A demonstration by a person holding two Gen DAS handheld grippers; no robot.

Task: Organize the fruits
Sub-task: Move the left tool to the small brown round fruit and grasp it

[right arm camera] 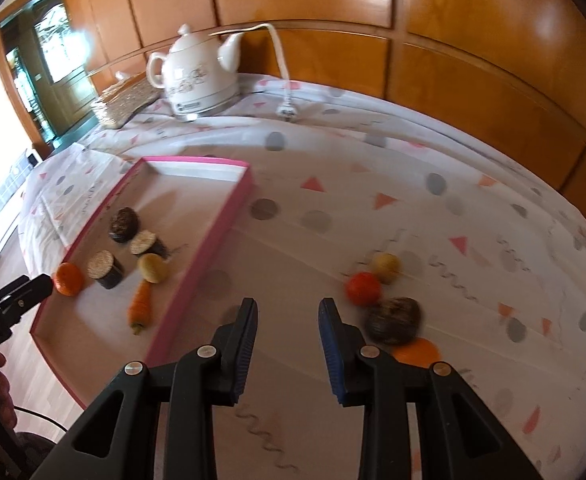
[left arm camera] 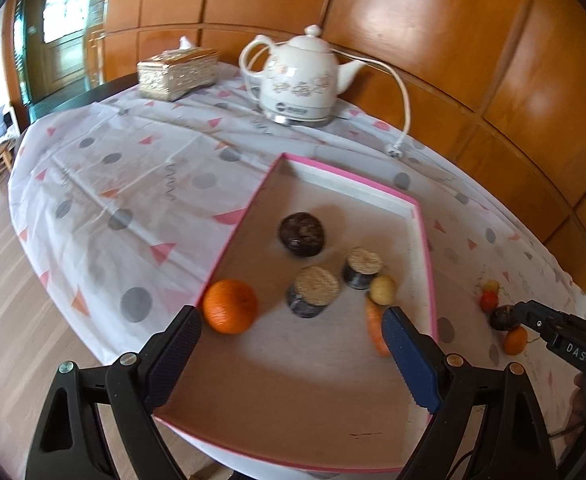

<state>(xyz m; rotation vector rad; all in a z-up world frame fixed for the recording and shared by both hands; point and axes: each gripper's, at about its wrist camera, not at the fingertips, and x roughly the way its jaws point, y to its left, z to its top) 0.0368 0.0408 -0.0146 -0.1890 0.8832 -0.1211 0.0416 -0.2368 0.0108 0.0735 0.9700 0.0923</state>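
A pink-rimmed tray [left arm camera: 237,236] holds an orange [left arm camera: 230,306], a dark round fruit [left arm camera: 302,234], two dark cut pieces with pale tops [left arm camera: 313,291], a small yellow fruit [left arm camera: 383,289] and a carrot [left arm camera: 375,330]. My left gripper [left arm camera: 291,314] stands wide open over the tray's near part, with nothing gripped. My right gripper [right arm camera: 288,308] hovers over bare cloth, its jaws a narrow gap apart and nothing between them. Just to its right on the cloth lie a red fruit [right arm camera: 363,288], a yellow one [right arm camera: 387,266], a dark brown one [right arm camera: 393,320] and an orange [right arm camera: 417,352].
A white kettle [left arm camera: 301,80] with its cord and plug [left arm camera: 397,148] and a gold tissue box [left arm camera: 177,72] stand at the table's back. Wood panelling [left arm camera: 433,40] runs behind. The patterned cloth [left arm camera: 133,184] falls off to the floor at the left.
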